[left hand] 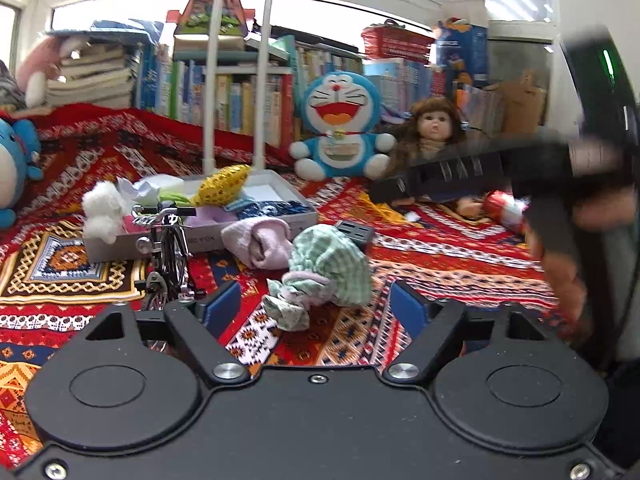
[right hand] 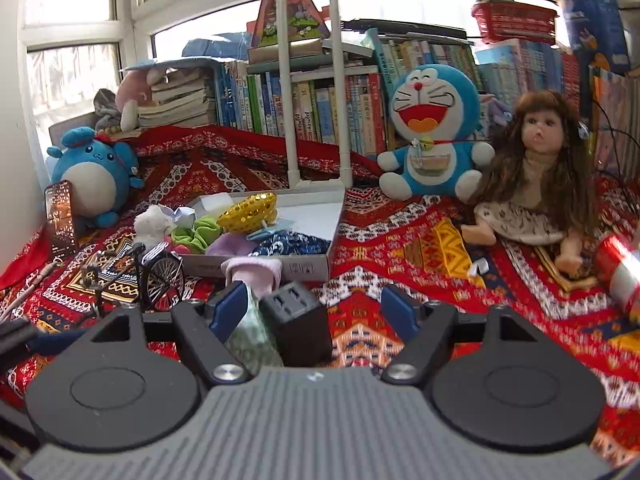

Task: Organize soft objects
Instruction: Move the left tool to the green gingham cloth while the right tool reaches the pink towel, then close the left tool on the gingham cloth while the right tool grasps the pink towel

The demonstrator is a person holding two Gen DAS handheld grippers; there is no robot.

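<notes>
**Both grippers open over the rug, soft things gathered at the white box**

Take the white box (left hand: 280, 216) on the patterned rug (left hand: 440, 256) as your landmark. Your left gripper (left hand: 316, 304) hangs in front of it with its jaws apart and nothing pressed between the blue pads. The green checked cloth (left hand: 332, 268) lies crumpled on the rug just ahead of those pads, in front of the box's near right corner. Touching the cloth on its box side is a rolled pink cloth (left hand: 260, 242), resting against the box's front wall.

Inside the box you have a gold sequinned pouch (left hand: 224, 186), a dark blue patterned cloth (left hand: 276, 208) and a green scrunchie (right hand: 196, 234). A white plush toy (left hand: 102, 210) sits at the box's left end, and a small model bicycle (left hand: 168, 256) stands in front of that left end.

Your right gripper (right hand: 316, 312) is also spread wide, clamped on nothing. A black block (right hand: 298, 326) stands between its fingers, nearer the left one, and I cannot tell whether it touches that pad.

Behind the box, to its right, sit a blue cat plush (left hand: 340, 128) and a doll (left hand: 436, 128).
</notes>
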